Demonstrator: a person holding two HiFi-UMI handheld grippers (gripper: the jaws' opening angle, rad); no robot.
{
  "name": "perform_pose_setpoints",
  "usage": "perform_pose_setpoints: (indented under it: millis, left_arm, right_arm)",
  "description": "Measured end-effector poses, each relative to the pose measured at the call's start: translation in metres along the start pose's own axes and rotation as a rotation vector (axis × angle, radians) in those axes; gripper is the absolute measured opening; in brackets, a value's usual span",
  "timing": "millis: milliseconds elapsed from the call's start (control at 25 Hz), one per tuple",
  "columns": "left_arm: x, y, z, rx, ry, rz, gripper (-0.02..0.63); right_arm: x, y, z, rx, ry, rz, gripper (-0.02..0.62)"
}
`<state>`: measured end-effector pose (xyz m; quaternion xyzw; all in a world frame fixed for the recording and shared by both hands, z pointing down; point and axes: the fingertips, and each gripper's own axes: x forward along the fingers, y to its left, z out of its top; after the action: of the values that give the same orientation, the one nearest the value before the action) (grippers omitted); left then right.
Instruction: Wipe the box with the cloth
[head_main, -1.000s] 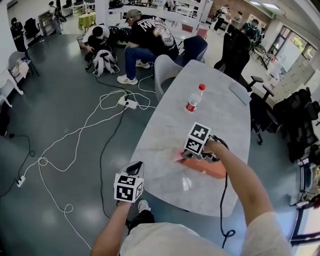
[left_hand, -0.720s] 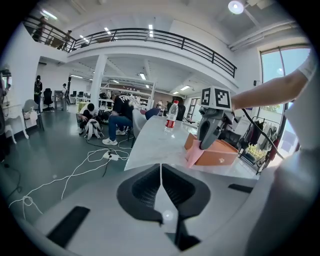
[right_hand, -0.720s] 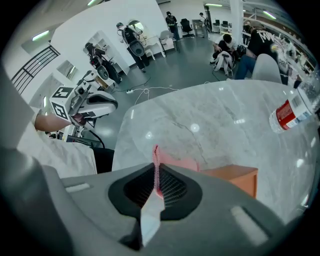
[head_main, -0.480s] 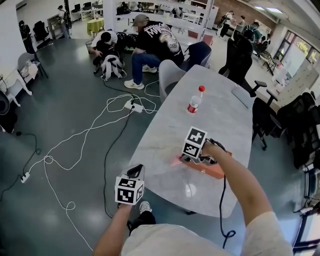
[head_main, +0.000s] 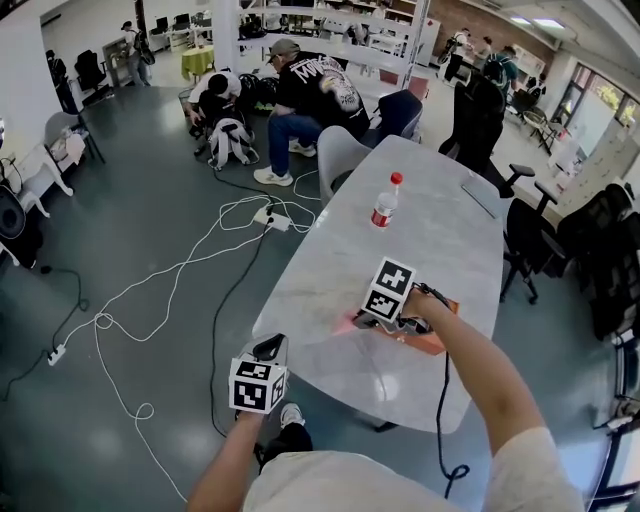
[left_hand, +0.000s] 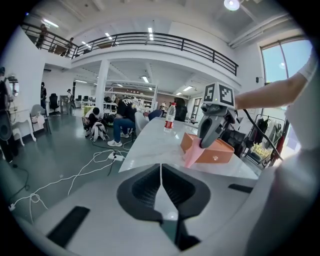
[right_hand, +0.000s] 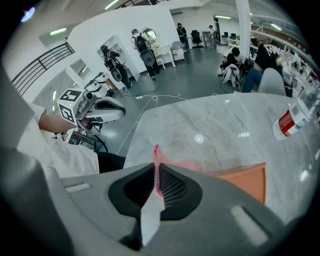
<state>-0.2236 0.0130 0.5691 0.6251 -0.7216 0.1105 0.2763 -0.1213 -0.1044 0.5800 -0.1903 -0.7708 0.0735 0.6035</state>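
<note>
An orange box (head_main: 432, 338) lies near the front edge of the marble table (head_main: 330, 270). My right gripper (head_main: 374, 322) is at the box's left end, shut on a pink cloth (head_main: 346, 322) that hangs against the box and touches the tabletop. In the right gripper view the cloth (right_hand: 156, 159) is pinched between the jaws of the right gripper (right_hand: 156, 169), with the box (right_hand: 246, 182) just to the right. My left gripper (head_main: 267, 347) hangs off the table's front left edge. In its own view the left gripper (left_hand: 161, 167) is shut and empty, facing the box (left_hand: 216, 152) and cloth (left_hand: 192, 156).
A plastic bottle (head_main: 384, 203) with a red cap stands mid-table. A flat grey item (head_main: 480, 199) lies at the far right. Chairs (head_main: 335, 150) ring the table. Cables and a power strip (head_main: 272, 218) lie on the floor to the left. People (head_main: 310, 90) crouch beyond.
My right gripper with the cloth has shifted slightly along the box's left end. The left gripper has stayed beside the table's edge.
</note>
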Motion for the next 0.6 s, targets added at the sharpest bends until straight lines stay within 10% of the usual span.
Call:
perform_pose_setpoints:
  millis: [600]
  left_arm:
    - [0.007, -0.060, 0.040, 0.098, -0.046, -0.045, 0.017]
  right_arm:
    - [-0.092, 0.028, -0.029, -0.023, -0.425, -0.171, 0.015]
